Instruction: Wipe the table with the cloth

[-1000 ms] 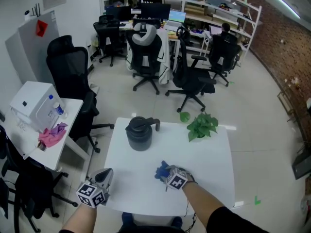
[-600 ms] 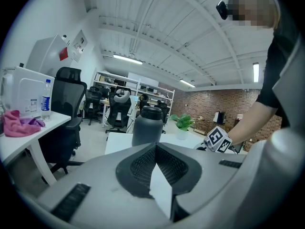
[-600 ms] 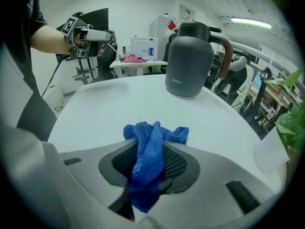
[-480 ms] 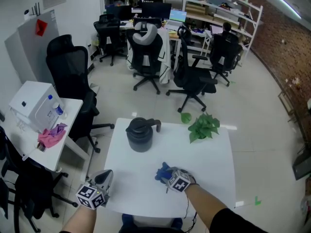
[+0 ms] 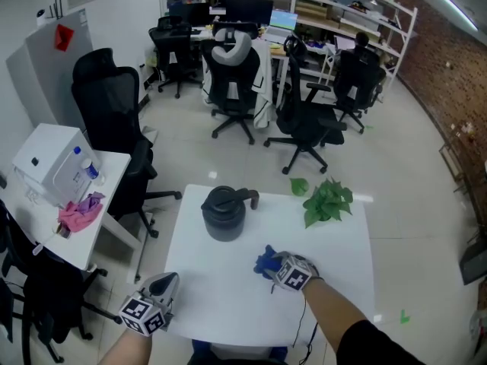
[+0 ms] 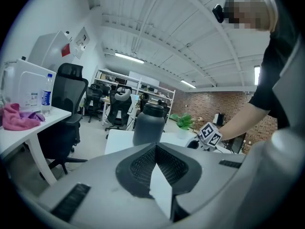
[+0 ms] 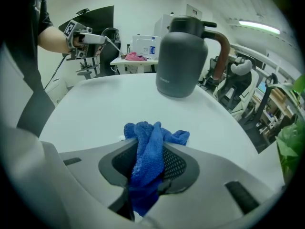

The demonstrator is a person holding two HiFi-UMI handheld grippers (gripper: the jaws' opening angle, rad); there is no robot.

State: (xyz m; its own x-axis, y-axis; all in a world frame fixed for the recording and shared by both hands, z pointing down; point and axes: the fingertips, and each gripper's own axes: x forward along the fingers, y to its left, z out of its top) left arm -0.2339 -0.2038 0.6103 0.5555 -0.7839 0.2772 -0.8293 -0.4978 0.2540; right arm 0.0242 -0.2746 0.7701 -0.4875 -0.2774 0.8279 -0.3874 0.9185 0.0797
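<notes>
Cloth [image 7: 157, 132]: blue, bunched, pinched between the jaws of the right gripper [image 5: 272, 266], with its free end spilling past the tips onto the white table [image 5: 342, 280]; it sits on the near side of the jug [image 5: 224, 213], a little to the jug's right and apart from it. Right gripper: jaws narrowed onto the cloth, pads pressing it from both sides, pointed steeply down at the tabletop, marker cube on top, the person's bare forearm behind it. Jug: dark grey, upright, lid on, brown handle turned to the right, standing toward the table's far edge. Plant [image 5: 329, 201]: green leaves, on the table to the right of the jug, well apart from it. Left gripper [image 6: 155, 146]: jaws closed tip to tip with nothing between them, held about level at the table's near left corner, well apart from the jug on its near left. Side table [image 5: 103, 230]: white, left of the jug across a strip of floor, carrying a white box [image 5: 53, 162], a bottle [image 5: 91, 172] and a pink rag [image 5: 80, 211]. Office chairs [image 5: 232, 82]: black, on the floor beyond the jug.
</notes>
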